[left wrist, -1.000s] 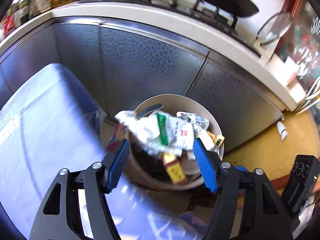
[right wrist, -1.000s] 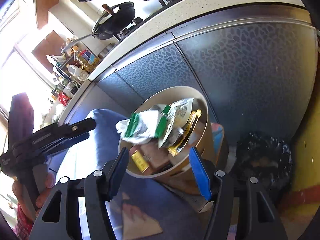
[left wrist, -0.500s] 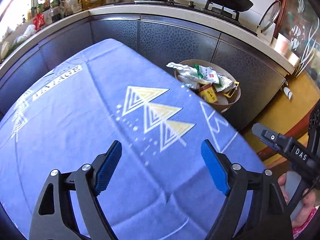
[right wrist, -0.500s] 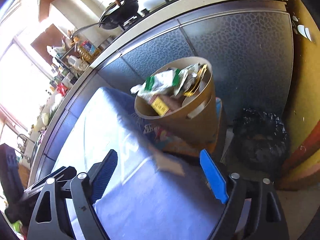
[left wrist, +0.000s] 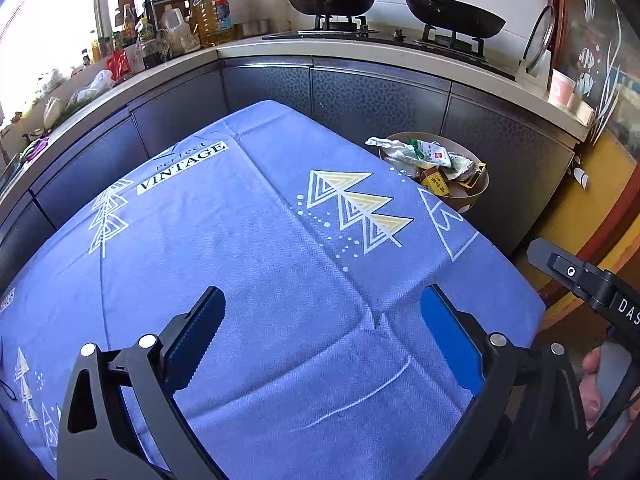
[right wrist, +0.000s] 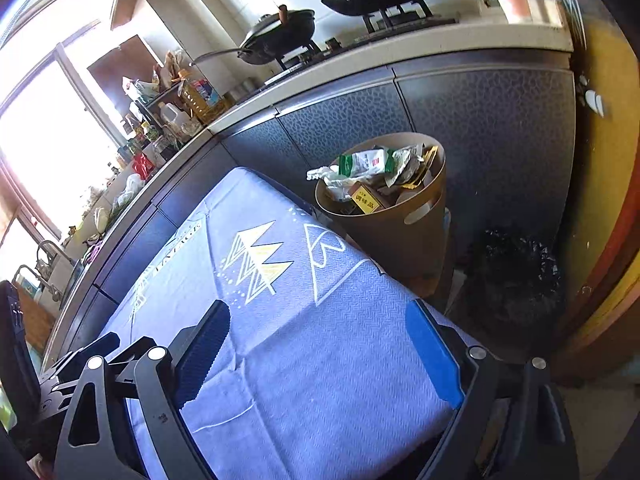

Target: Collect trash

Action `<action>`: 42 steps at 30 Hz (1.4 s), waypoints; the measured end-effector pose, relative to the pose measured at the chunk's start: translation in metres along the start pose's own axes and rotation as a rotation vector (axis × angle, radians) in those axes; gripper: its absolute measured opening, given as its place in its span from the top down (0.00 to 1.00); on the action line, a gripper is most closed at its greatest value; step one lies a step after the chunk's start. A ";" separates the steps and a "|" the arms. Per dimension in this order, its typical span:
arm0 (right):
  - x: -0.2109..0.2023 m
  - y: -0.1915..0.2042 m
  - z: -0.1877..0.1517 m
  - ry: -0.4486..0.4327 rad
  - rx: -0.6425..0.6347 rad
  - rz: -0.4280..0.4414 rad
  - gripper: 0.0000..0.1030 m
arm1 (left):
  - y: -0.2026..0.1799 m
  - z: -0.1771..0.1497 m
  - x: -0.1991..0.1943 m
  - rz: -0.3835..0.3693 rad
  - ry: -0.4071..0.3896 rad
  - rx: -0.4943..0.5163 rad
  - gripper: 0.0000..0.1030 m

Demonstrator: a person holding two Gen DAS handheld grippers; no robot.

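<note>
Now both grippers, the left gripper (left wrist: pixel 322 336) and the right gripper (right wrist: pixel 320 344), are opening wide and empty, pulled back over the blue patterned tablecloth (left wrist: pixel 256 216), with the wrappers dropped in the full round tan bin (right wrist: pixel 384 216) far right.

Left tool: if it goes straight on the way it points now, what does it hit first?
Most likely the blue tablecloth: the left tool, jaws opening and empty, points down at bare cloth, well short of the trash bin. Depth is unclear.
</note>
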State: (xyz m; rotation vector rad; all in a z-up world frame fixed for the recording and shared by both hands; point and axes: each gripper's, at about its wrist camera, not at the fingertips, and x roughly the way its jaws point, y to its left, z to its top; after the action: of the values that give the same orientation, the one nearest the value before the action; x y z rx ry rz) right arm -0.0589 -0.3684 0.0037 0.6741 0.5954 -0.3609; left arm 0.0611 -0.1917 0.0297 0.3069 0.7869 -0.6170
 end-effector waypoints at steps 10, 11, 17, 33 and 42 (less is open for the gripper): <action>-0.048 0.026 -0.011 -0.075 -0.055 -0.053 0.11 | 0.007 -0.015 -0.046 0.013 -0.071 -0.012 0.06; -0.052 0.028 -0.011 -0.083 -0.060 -0.056 0.10 | 0.008 -0.016 -0.050 0.003 -0.076 -0.010 0.06; -0.068 0.039 -0.014 -0.116 -0.086 -0.071 0.09 | 0.011 -0.024 -0.064 -0.016 -0.097 -0.021 0.06; -0.075 0.054 -0.011 -0.142 -0.103 -0.052 0.09 | 0.016 -0.027 -0.069 0.032 -0.148 -0.033 0.06; -0.064 0.040 -0.010 -0.124 -0.070 -0.074 0.09 | 0.012 -0.018 -0.057 0.100 -0.163 -0.026 0.06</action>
State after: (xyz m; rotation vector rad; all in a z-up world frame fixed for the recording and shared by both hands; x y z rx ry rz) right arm -0.0926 -0.3243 0.0555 0.5594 0.5133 -0.4456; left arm 0.0274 -0.1504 0.0603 0.2668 0.6194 -0.5302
